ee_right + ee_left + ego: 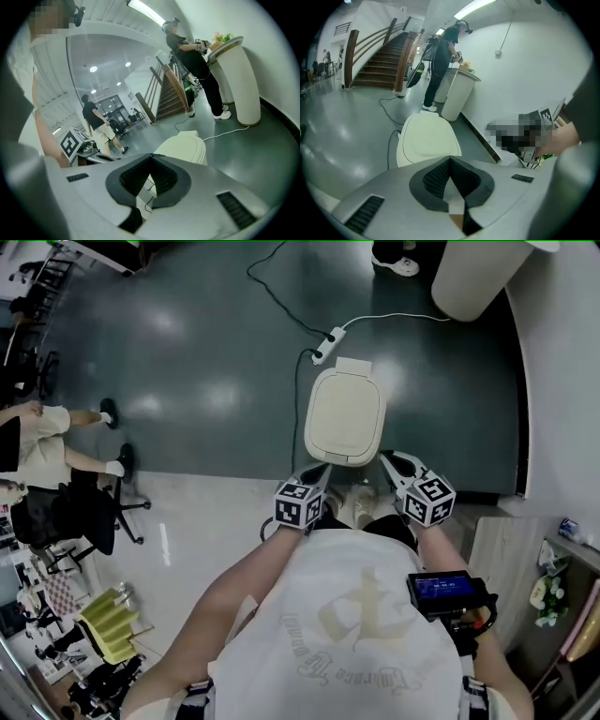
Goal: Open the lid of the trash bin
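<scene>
Trash bin (345,415): cream, rounded, stands on the dark floor (206,343) directly ahead of the operator. Its lid (427,137) lies flat and closed. The bin also shows in the right gripper view (186,144), past the jaw tips.

Left gripper (322,474): jaws clenched together, nothing between them, tips just beside the bin's near-left edge. Contact cannot be judged.

Right gripper (397,465): jaws likewise pressed together and empty, near the bin's near-right corner.

Surroundings: a white power strip (325,345) with its cable (394,317) lies on the floor behind the bin. A staircase (379,56) rises at far left. A person (443,56) stands at a pale curved counter (457,93).
</scene>
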